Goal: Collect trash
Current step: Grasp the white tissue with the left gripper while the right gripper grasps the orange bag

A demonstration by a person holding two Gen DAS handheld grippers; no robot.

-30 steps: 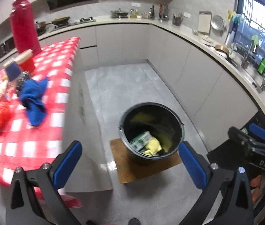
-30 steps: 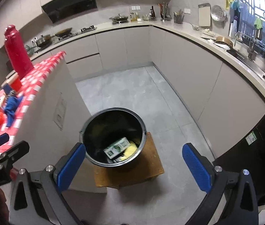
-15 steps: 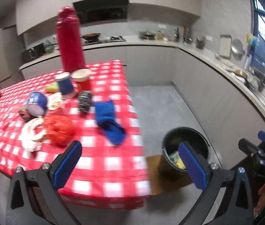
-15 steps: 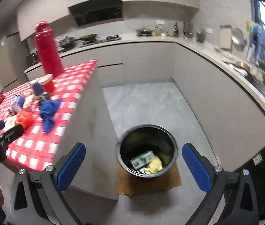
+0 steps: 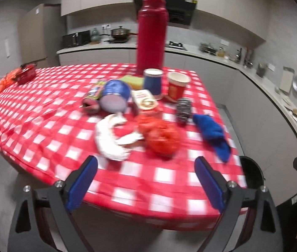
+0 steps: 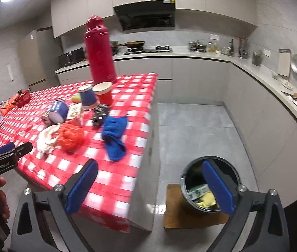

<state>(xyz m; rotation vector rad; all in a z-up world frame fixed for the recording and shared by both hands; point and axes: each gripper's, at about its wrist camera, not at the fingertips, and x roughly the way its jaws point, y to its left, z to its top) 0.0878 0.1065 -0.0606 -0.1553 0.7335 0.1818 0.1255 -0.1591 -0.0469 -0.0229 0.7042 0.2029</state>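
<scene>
On the red checked tablecloth (image 5: 49, 138) lie a crumpled red bag (image 5: 161, 136), a white paper wad (image 5: 110, 138), a blue can on its side (image 5: 114, 96) and a small packet (image 5: 145, 101). My left gripper (image 5: 146, 180) hovers before the table's near edge, jaws wide and closing slightly, nothing between them. My right gripper (image 6: 150, 187) hangs off the table's corner, also wide, closing slightly and empty. The black bin (image 6: 209, 158) stands on the floor with a green carton (image 6: 196, 190) and yellow scraps inside.
A tall red thermos (image 5: 151, 33), a blue cup (image 5: 152, 82), a red cup (image 5: 176, 86), a steel scrubber (image 5: 183, 109) and a blue cloth (image 5: 211, 132) share the table. The bin sits on a brown board (image 6: 173, 208). Grey cabinets (image 6: 264, 126) curve around the right.
Both views have swung left and upward from the bin on the floor to the table. The bin has slid to the lower right. Both grippers' jaws stand slightly narrower.
</scene>
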